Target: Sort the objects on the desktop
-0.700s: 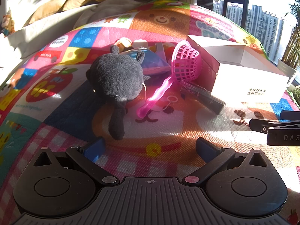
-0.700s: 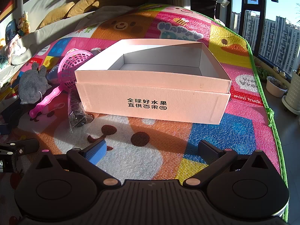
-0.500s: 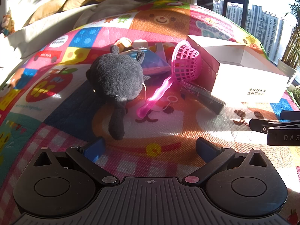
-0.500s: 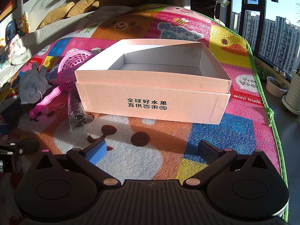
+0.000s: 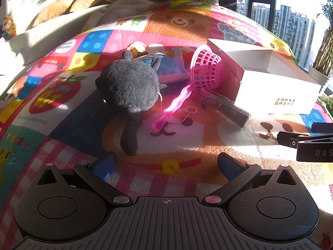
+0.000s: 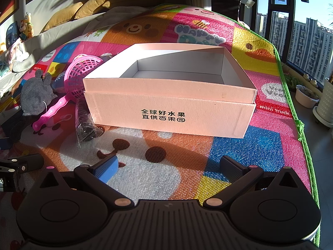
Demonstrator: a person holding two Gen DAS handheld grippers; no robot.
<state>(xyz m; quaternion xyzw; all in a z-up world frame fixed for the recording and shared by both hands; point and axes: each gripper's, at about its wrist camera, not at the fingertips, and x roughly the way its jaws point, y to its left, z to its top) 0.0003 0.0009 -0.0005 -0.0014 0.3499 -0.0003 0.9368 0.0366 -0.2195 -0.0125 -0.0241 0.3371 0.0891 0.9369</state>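
Nearest the cameras, the left gripper (image 5: pixel 166 162) and the right gripper (image 6: pixel 168 165) both stood spread wide with nothing between their blue pads, each poised over the patterned play mat (image 6: pixel 170 154). Just beyond the left gripper lay a grey plush toy (image 5: pixel 130 87), its tail toward the camera. To its right lay a pink net scoop (image 5: pixel 205 70), handle nearer, basket against the box. A dark item in a clear bag (image 6: pixel 86 125) rested at the box's near left corner. Centre, beyond the right gripper, the open pink cardboard box (image 6: pixel 166 108) stood empty. Behind the plush toy lay a blue packet (image 5: pixel 168 70) and small toys, indistinct. Farthest, yellow cushions (image 6: pixel 83 10) leaned at the left.
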